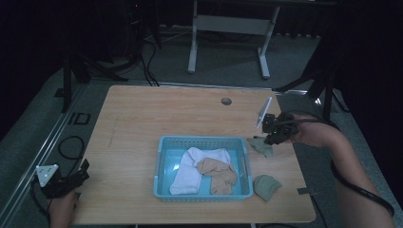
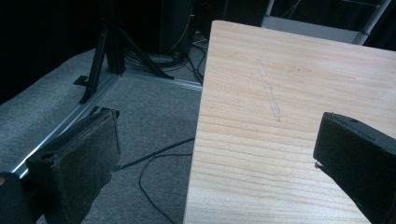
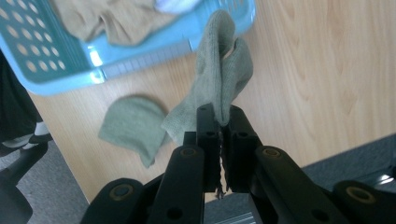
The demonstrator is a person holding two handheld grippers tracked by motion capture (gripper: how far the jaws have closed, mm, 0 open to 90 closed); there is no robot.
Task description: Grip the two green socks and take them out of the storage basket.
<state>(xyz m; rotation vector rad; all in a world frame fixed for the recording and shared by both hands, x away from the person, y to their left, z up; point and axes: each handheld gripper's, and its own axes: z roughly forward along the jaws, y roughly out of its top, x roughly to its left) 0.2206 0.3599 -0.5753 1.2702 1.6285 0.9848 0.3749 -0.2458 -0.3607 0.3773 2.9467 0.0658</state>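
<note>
**Right gripper pinches a green sock beside the basket**

The wooden table (image 1: 142,123) carries a light blue basket (image 1: 164,161) near its front middle. Inside lie a white sock (image 1: 192,168) and a tan sock (image 1: 221,175), touching. A second green sock (image 1: 266,186) rests on the tabletop just beside the basket's front right corner. The right gripper (image 3: 219,116) has its jaws pressed together on a green sock (image 3: 219,70), which hangs just off the basket's right rim. The left gripper (image 1: 64,180), at the table's front left edge, has its jaws spread wide apart, holding nothing
</note>
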